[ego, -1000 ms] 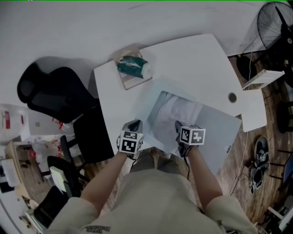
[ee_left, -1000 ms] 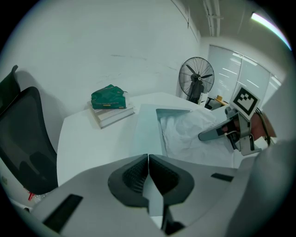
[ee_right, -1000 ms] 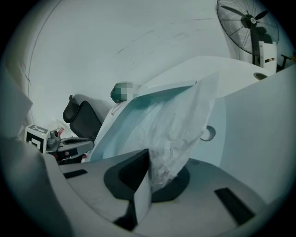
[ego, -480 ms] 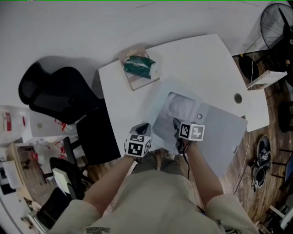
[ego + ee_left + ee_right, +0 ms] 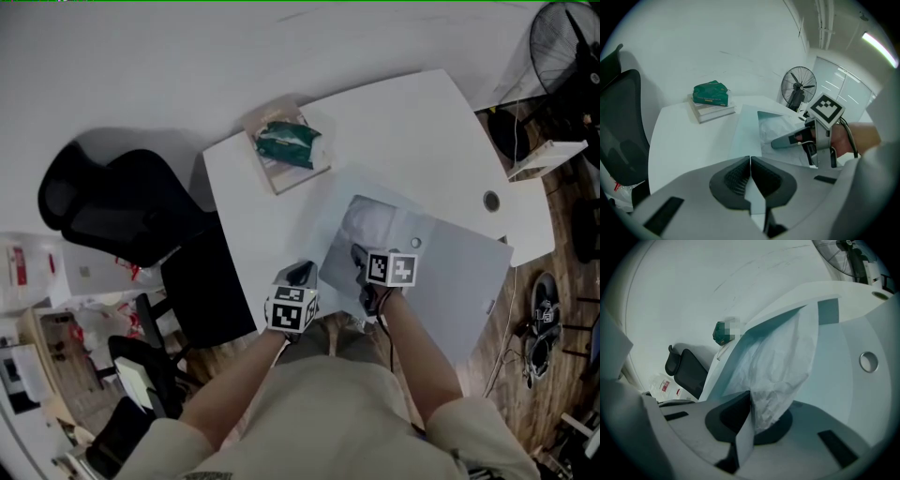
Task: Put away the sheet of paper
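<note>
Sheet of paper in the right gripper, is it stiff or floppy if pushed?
Probably floppy: the sheet of paper is wrinkled and bows away from the right gripper. Likely thin and light, so pushing may buckle it against the plastic folder rather than slide it.

We can read no word or number. Print on the green packet [image 5: 289, 145] is too small, the white bag's [image 5: 17, 267] red label blurs, and the cubes [image 5: 292, 309] on the left tongs [image 5: 300, 274] and right tongs [image 5: 358, 254] bear only square patterns.

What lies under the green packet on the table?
A flat book stack lies under the green packet on the white table. The packet hides much of the top cover.
</note>
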`<state>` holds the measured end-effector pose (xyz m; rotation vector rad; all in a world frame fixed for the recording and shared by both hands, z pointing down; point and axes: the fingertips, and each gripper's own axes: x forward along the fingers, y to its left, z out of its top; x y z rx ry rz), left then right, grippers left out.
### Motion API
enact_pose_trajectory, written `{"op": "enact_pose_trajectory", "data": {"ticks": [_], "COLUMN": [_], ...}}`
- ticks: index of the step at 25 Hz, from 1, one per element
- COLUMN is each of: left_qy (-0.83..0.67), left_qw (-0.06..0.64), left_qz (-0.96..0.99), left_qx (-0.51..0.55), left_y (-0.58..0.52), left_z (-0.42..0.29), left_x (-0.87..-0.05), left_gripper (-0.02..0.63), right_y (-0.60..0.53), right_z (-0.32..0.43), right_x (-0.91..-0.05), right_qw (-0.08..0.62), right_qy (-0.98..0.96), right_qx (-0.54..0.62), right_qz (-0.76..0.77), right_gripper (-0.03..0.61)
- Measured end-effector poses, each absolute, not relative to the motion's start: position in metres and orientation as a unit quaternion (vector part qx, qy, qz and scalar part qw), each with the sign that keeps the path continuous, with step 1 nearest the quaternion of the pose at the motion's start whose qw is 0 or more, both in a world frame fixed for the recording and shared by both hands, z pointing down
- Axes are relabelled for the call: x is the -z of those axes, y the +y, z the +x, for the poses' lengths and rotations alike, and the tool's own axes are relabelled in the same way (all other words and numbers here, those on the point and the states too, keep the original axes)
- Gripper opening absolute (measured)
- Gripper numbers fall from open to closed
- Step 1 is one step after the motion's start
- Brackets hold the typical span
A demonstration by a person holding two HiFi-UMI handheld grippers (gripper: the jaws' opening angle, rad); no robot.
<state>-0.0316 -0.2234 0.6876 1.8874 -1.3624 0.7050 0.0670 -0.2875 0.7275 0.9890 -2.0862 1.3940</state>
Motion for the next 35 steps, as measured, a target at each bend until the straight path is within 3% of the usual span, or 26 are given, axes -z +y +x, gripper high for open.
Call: {"op": "enact_pose_trajectory", "data": {"ticks": [3, 5, 7, 12, 22, 27, 35], "left_qy": [-0.528, -0.527, -0.525, -0.524, -0.514, -0.518, -0.529], "left_qw": [0.344, 0.343, 0.346, 0.345, 0.329, 0.300, 0.253], "left_qz": [0.728, 0.729, 0.728, 0.728, 0.745, 0.760, 0.780], "left_qx": [-0.272, -0.272, -0.273, -0.277, -0.270, -0.254, -0.217], "left_y": [-0.224, -0.224, -0.224, -0.224, -0.233, -0.249, -0.276], "left_z": [-0.032, -0.033, -0.034, -0.033, -0.043, -0.059, -0.080], "left_x": [-0.688, -0.689, -0.689, -0.693, -0.671, -0.641, -0.574], "left_gripper": [0.025, 0.025, 0.025, 0.025, 0.025, 0.025, 0.025], "right_y": [-0.287, -0.285, -0.283, -0.279, -0.283, -0.288, -0.290], "right_z": [0.065, 0.066, 0.072, 0.107, 0.149, 0.157, 0.158], "right_x": [-0.724, -0.720, -0.717, -0.709, -0.658, -0.608, -0.511], "right_qw": [0.226, 0.237, 0.252, 0.280, 0.270, 0.233, 0.175], "right_qy": [-0.759, -0.763, -0.763, -0.757, -0.765, -0.784, -0.828], "right_qx": [-0.500, -0.491, -0.478, -0.448, -0.396, -0.352, -0.264], "right_qz": [0.350, 0.348, 0.356, 0.384, 0.430, 0.454, 0.463], "right_gripper": [0.050, 0.183, 0.226, 0.264, 0.251, 0.161, 0.072]}}
